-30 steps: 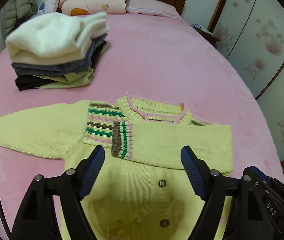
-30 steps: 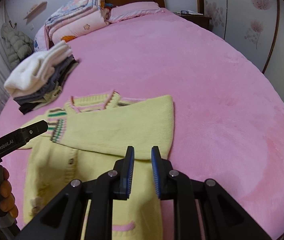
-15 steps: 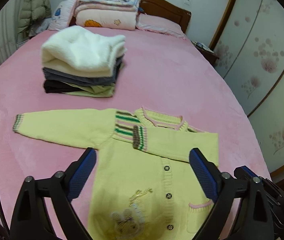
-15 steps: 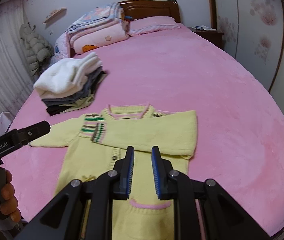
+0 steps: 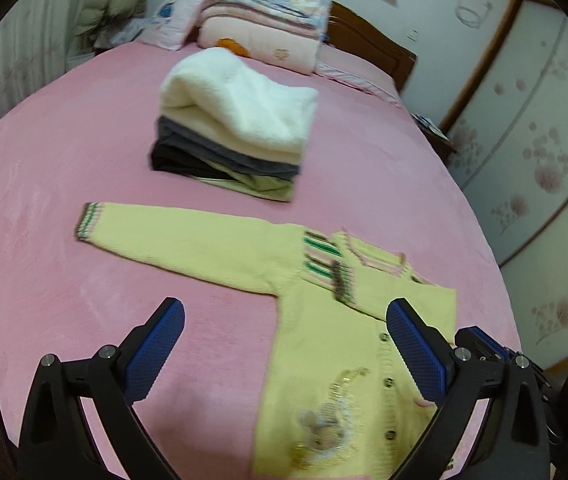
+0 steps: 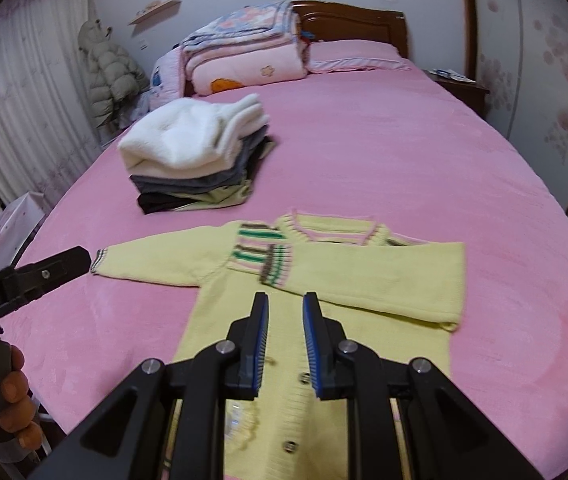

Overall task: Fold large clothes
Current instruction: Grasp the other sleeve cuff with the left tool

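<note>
Tongs have pulled back from the yellow cardigan [image 6: 324, 280] over the last second, and the left view has swung toward the left of the bed [image 6: 404, 152]. That cardigan lies buttoned and face up on the near part of the pink bed, with one sleeve [image 6: 384, 280] already folded across the chest and the other sleeve [image 5: 187, 236] stretched flat out to the left, its striped cuff [image 5: 89, 222] well apart from the body. The left tongs [image 5: 284, 344] are spread wide and empty, hovering near that outstretched sleeve. The right tongs [image 6: 284, 344] stand narrowly parted, gripping nothing, above the button line. So one sleeve fold looks finished, and the left sleeve is probably next. Farther up the bed sits a pile of folded clothes [image 6: 195, 160].
</note>
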A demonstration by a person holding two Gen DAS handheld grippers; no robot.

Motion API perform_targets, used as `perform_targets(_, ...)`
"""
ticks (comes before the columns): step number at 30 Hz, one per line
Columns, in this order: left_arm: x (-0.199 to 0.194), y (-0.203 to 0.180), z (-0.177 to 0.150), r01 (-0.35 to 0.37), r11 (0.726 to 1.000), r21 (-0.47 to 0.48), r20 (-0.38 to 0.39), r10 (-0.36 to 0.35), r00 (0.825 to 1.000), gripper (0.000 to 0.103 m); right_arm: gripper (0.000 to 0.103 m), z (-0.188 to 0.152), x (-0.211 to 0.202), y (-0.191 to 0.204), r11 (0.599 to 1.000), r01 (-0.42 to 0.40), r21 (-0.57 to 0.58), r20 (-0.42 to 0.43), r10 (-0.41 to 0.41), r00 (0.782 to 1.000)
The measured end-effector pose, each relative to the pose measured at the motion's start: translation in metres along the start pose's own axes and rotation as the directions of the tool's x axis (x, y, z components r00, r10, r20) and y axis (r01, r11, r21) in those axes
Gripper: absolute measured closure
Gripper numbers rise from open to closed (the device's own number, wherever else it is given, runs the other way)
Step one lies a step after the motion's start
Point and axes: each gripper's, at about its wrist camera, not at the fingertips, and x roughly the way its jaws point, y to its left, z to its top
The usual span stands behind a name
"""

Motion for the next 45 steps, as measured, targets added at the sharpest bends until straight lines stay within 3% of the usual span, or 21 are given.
perform_targets(7,0.021,0.075,0.007,-0.035,0.991,-0.132,-0.008,0.035,0.999,0.003,0.086,0.007,0.036,0.042,0.998,-0.045,-0.043,-0.027,0.043,0.999)
perform_targets(12,0.055,0.13,0.01,-0.031,0.966,-0.256,-0.029,0.024,0.999,0.003,0.086,0.012,0.064,0.063,0.996,-0.066,-0.067,-0.056,0.062,0.996)
perform_targets(18,0.1,0.19,0.008,0.028,0.902,-0.432,-0.01,-0.036,0.999,0.003,0.086,0.012,0.101,0.082,0.993,-0.082,-0.086,-0.105,0.073,0.992)
perform_targets(23,0.142,0.22,0.002,0.081,0.836,-0.542,-0.002,-0.098,0.995,0.014,0.086,0.008,0.125,0.086,0.992,-0.091,-0.084,-0.148,0.078,0.986)
perform_targets(26,0.152,0.223,0.006,0.094,0.83,-0.549,0.037,-0.089,0.995,0.017,0.086,0.004,0.137,0.084,0.993,-0.091,-0.072,-0.169,0.078,0.983)
perform_targets(27,0.155,0.223,0.008,0.095,0.832,-0.547,0.046,-0.083,0.995,0.021,0.086,0.003,0.14,0.083,0.994,-0.092,-0.066,-0.175,0.079,0.981)
perform_targets(29,0.166,0.221,0.015,0.096,0.836,-0.54,0.057,-0.077,0.995,0.05,0.086,0.002,0.145,0.079,0.994,-0.09,-0.058,-0.184,0.078,0.98)
perform_targets(30,0.173,0.222,0.017,0.086,0.831,-0.549,0.048,-0.072,0.996,0.059,0.086,0.002,0.146,0.077,0.995,-0.089,-0.054,-0.187,0.078,0.979)
perform_targets(31,0.177,0.225,0.019,0.079,0.825,-0.56,0.04,-0.068,0.997,0.083,0.086,0.001,0.147,0.075,0.995,-0.089,-0.048,-0.191,0.079,0.978)
perform_targets(32,0.183,0.227,0.02,0.077,0.81,-0.581,0.032,-0.072,0.997,0.099,0.086,0.0,0.148,0.072,0.995,-0.089,-0.041,-0.194,0.079,0.978)
perform_targets(34,0.182,0.227,0.022,0.091,0.789,-0.607,0.052,-0.075,0.996,0.099,0.086,0.0,0.148,0.067,0.996,-0.087,-0.032,-0.193,0.079,0.978)
perform_targets(38,0.156,0.18,0.041,0.053,0.88,-0.473,0.12,0.004,0.993,0.099,0.086,0.002,0.141,0.054,0.997,-0.077,-0.017,-0.171,0.073,0.983)
perform_targets(42,0.134,0.104,0.061,0.081,0.958,-0.277,0.164,-0.036,0.986,0.099,0.086,0.004,0.132,0.035,0.998,-0.062,0.017,-0.147,0.064,0.987)
perform_targets(45,0.135,0.04,0.066,0.124,0.984,-0.131,0.146,-0.104,0.984,0.099,0.086,0.004,0.124,0.014,0.997,-0.046,0.061,-0.13,0.053,0.99)
